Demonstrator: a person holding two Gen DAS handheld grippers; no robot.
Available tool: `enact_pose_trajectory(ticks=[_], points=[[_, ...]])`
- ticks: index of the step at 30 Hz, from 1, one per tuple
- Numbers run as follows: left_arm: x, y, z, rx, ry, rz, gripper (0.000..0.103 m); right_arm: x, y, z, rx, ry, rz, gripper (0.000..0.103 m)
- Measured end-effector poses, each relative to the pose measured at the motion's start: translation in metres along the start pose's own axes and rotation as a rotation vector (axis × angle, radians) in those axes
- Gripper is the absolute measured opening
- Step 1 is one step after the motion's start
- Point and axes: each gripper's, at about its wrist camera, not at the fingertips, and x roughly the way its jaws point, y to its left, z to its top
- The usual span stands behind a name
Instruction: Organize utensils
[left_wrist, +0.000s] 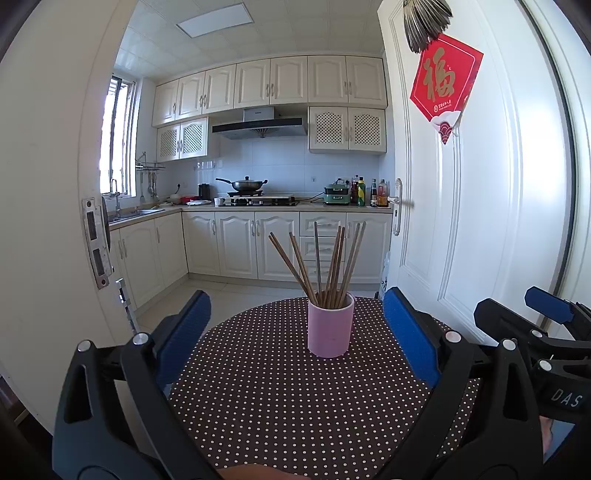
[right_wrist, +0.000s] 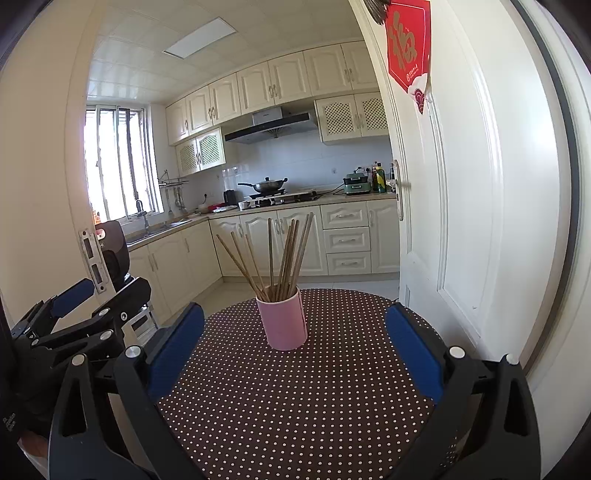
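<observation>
A pink cylindrical cup (left_wrist: 331, 326) (right_wrist: 283, 319) stands upright on a round brown table with white polka dots (left_wrist: 280, 398) (right_wrist: 295, 398). Several wooden chopsticks (left_wrist: 325, 264) (right_wrist: 275, 254) stand fanned out inside it. My left gripper (left_wrist: 295, 339) is open, its blue pads wide apart on either side of the cup and nearer the camera than it. My right gripper (right_wrist: 295, 345) is open too, likewise short of the cup, with nothing between its fingers. Each gripper shows at the edge of the other's view.
A white door (left_wrist: 480, 184) (right_wrist: 461, 184) stands open just right of the table. Behind lies a kitchen with a cream cabinet run (left_wrist: 240, 247), a stove with a wok (left_wrist: 245, 184) and bottles (left_wrist: 369, 192). A white door frame (left_wrist: 48, 221) rises at the left.
</observation>
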Motion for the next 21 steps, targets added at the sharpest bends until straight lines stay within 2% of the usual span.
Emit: enact_pose_trajectory(ticks=[21], points=[[-0.0023,-0.0009,-0.0019,-0.003,0.008,0.007,0.094,-0.0005,-0.0003,-0.0020,0.005,0.008,0.004,0.095]])
